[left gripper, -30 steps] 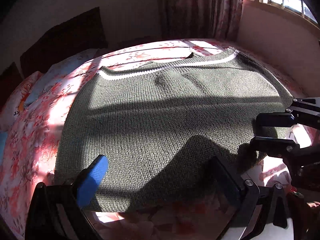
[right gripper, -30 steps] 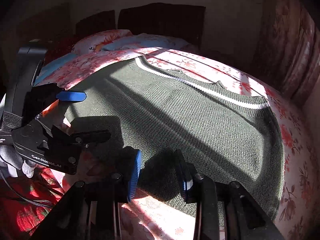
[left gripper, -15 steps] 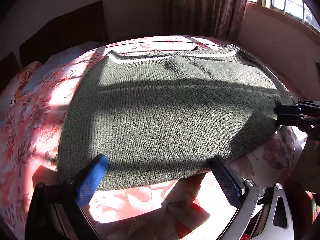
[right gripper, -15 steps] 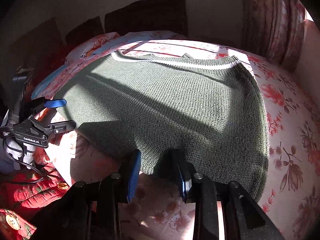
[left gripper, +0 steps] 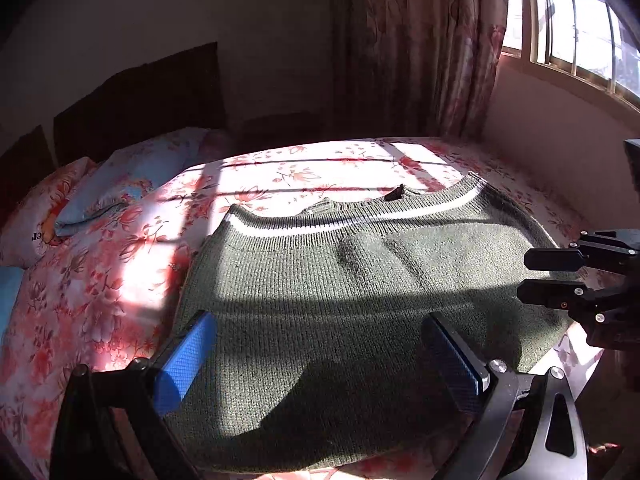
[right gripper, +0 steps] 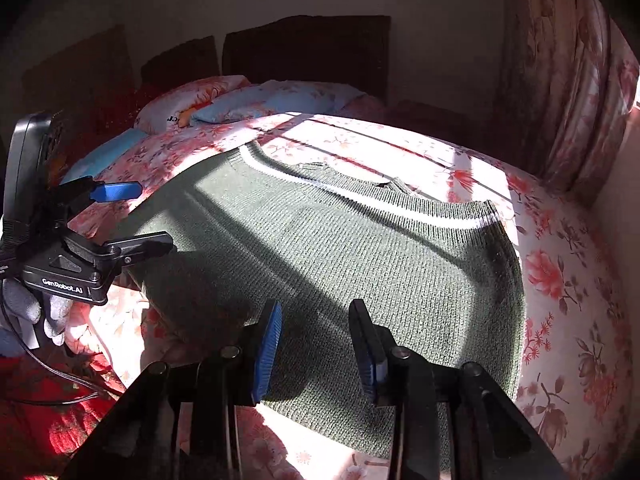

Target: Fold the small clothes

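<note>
Left wrist view: the dark green sweater (left gripper: 360,320) is lying flat on the flowered bed (left gripper: 100,300), white-striped edge farthest away.
Left tool (left gripper: 320,356): hanging wide apart, gripping nothing.
Right tool (right gripper: 316,344): opening, pads clear of the knit.
Doing it well: both should be pinching the near edge evenly, then carrying it over squarely.

I see a dark green knitted sweater (left gripper: 360,300) with one white stripe near its far edge, lying on a bedsheet (left gripper: 100,280) printed with red and pink flowers on white. My gripper pads (right gripper: 266,356) are blue on black frames. The curtain (left gripper: 420,48) shows a pink floral print; one pillow (right gripper: 280,100) is light blue.
</note>
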The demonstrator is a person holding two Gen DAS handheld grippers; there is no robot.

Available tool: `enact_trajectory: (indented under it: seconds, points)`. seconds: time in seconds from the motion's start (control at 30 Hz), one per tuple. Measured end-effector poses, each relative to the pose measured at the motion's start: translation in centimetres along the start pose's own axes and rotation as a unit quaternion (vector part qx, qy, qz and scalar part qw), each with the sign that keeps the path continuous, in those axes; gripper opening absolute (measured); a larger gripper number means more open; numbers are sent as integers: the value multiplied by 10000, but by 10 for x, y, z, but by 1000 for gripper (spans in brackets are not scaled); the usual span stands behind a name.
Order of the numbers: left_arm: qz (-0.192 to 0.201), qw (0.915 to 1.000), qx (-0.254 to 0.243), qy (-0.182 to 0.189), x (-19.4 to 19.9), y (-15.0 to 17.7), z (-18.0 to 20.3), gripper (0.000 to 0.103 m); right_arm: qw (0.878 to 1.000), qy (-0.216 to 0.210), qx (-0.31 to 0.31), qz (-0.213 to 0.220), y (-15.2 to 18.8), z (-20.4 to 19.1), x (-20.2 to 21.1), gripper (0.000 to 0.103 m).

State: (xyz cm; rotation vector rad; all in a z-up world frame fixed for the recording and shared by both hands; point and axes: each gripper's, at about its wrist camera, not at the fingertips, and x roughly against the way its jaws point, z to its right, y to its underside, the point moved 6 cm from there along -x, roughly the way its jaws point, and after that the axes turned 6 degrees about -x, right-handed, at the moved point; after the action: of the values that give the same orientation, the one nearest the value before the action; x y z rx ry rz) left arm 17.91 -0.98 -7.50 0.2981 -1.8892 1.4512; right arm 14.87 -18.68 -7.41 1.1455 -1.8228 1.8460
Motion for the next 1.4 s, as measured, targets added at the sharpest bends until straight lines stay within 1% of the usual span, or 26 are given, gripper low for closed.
enact_trajectory:
  seconds: [0.13,0.2,0.27,0.3,0.33,0.37,0.43,0.47,0.5,0.53,0.6,0.63,0.7,0.73,0.8,0.83,0.87,0.9,0.93,1.0,1.03,1.1,1.23,1.3,1.33,1.4]
  points:
    - [-499,9982,297,-140,-72,-33,-20,103,9989,111,-429,-132,-32,13,-52,37]
    - [-669,9965,421,-281,-100,-40,-29,103,9980,157,-574,-196,-45,19,-72,37]
    - [-870,9942,505,-372,-122,-39,-38,103,9974,189,-658,-218,-55,26,-88,37]
    - [-1063,9919,619,-302,-131,-33,-42,103,9974,314,-604,-240,-58,31,-93,37]
    - [-1160,9905,719,-194,-135,-31,-44,103,9966,539,-549,-292,-59,39,-98,37]
    - [-1110,9908,760,-125,-133,-30,-46,103,9952,708,-573,-370,-58,49,-102,37]
    - [-1133,9916,604,-129,-134,-28,-42,103,9935,639,-874,-348,-56,73,-97,35]
    - [-1143,9918,543,-165,-134,-27,-41,103,9909,810,-1027,-328,-54,88,-91,34]
    - [-1148,9918,539,-186,-135,-27,-41,103,9873,1096,-1106,-314,-51,102,-84,34]
    - [-1164,9915,535,-214,-136,-28,-40,103,9842,1239,-1236,-271,-47,116,-74,34]
    - [-1188,9912,510,-269,-136,-28,-39,103,9796,1240,-1569,-188,-38,140,-53,34]
    - [-1186,9913,502,-282,-136,-27,-39,103,9783,1161,-1711,-138,-31,149,-38,34]
    - [-1170,9914,506,-291,-135,-27,-39,103,9769,779,-1988,105,-15,154,-4,35]
    - [-1161,9915,508,-289,-136,-27,-40,103,9744,577,-2157,268,-3,154,19,36]
    - [-1152,9916,503,-301,-136,-27,-40,103,9694,359,-2383,467,23,155,54,37]
    - [-1150,9916,496,-307,-135,-28,-40,103,9642,299,-2576,543,41,155,71,39]
    - [-1150,9916,491,-319,-135,-28,-40,103,9564,189,-2857,579,59,159,84,45]
    - [-1153,9916,482,-335,-136,-28,-40,103,9460,29,-3190,578,77,161,93,50]
    - [-1153,9916,469,-356,-136,-28,-39,103,9345,-165,-3515,529,95,163,99,51]
    - [-1143,9917,445,-394,-135,-28,-39,103,9190,-460,-3894,404,123,162,102,53]
    - [-1139,9917,440,-404,-135,-28,-39,103,9144,-590,-3993,316,134,158,100,53]
    - [-1139,9917,443,-403,-135,-28,-39,103,9130,-760,-4004,183,143,148,93,53]
    - [-1138,9917,444,-403,-135,-28,-39,103,9152,-1041,-3892,65,137,130,69,53]
    - [-1132,9917,443,-408,-135,-28,-40,103,9157,-1030,-3874,277,129,125,63,52]
    - [-1128,9918,441,-415,-135,-28,-40,103,9130,-1000,-3936,393,125,124,59,52]
    - [-1124,9918,437,-423,-135,-28,-39,103,9030,-1052,-4125,577,116,123,49,53]
